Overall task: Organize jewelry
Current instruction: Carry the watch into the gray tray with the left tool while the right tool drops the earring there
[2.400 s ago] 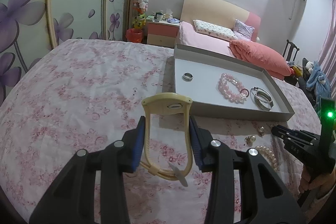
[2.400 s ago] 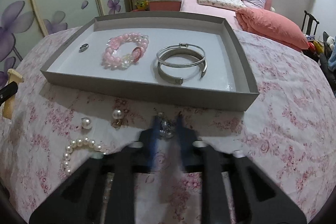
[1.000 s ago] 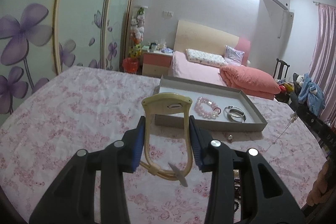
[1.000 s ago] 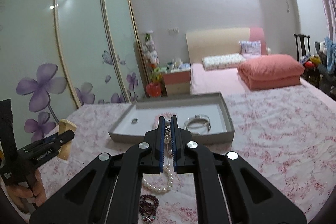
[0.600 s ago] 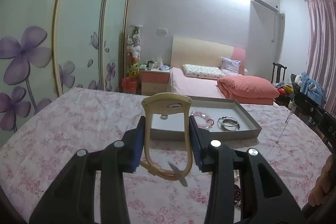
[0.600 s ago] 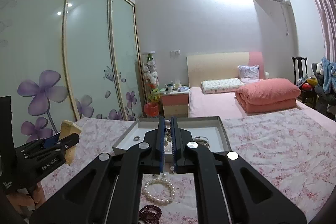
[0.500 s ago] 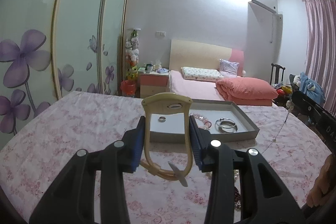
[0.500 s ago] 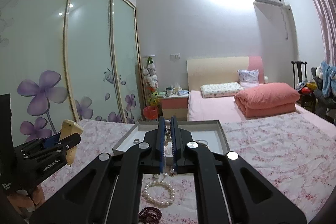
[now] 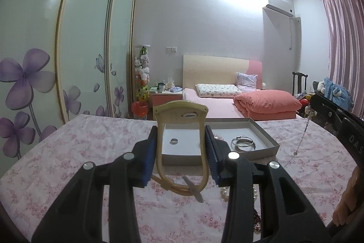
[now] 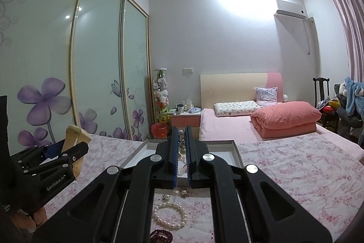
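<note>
A pink floral bedspread [image 10: 295,174] carried a grey tray [image 9: 265,140] at 12 o'clock, pearl bracelet [image 10: 169,213] nearer.

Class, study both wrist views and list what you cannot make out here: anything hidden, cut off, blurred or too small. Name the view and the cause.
1. Pink bead bracelet in the grey tray: left wrist view, hidden behind the left gripper and its yellow clip.
2. Necklace: right wrist view, mostly covered by the right gripper.
3. Dark bead bracelet: right wrist view, cut off by the bottom edge.
4. Ring: left wrist view, too small for detail.
</note>
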Demonstrator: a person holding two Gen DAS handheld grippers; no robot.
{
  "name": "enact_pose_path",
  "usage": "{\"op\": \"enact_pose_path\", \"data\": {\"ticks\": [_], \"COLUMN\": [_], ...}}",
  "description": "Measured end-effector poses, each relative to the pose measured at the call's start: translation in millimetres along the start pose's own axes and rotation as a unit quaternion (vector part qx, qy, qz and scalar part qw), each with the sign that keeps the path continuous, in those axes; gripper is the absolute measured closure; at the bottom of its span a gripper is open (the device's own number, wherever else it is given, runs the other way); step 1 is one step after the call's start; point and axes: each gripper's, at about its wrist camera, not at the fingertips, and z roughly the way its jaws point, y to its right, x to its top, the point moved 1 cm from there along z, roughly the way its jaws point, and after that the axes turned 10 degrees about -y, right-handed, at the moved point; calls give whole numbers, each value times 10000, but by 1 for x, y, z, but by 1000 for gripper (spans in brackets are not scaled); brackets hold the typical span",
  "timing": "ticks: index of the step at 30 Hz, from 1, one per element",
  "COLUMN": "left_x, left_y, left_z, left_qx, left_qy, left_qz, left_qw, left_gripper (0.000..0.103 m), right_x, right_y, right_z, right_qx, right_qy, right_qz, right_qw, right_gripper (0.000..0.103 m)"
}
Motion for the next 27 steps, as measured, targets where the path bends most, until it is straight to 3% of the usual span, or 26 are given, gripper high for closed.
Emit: {"op": "enact_pose_path", "data": {"ticks": [27], "left_x": [4], "left_y": [3], "left_z": [3], "left_qx": [-88], "left_qy": [-9], "left_qz": [111], "left_qw": [9999], "left_gripper": [64], "right_x": [-1], "right_y": [-1], "right_z": [1], "right_qx": [-71], "right_qy": [20], "right_qz": [-5], "right_qw": [10000], "right_gripper": [96]}}
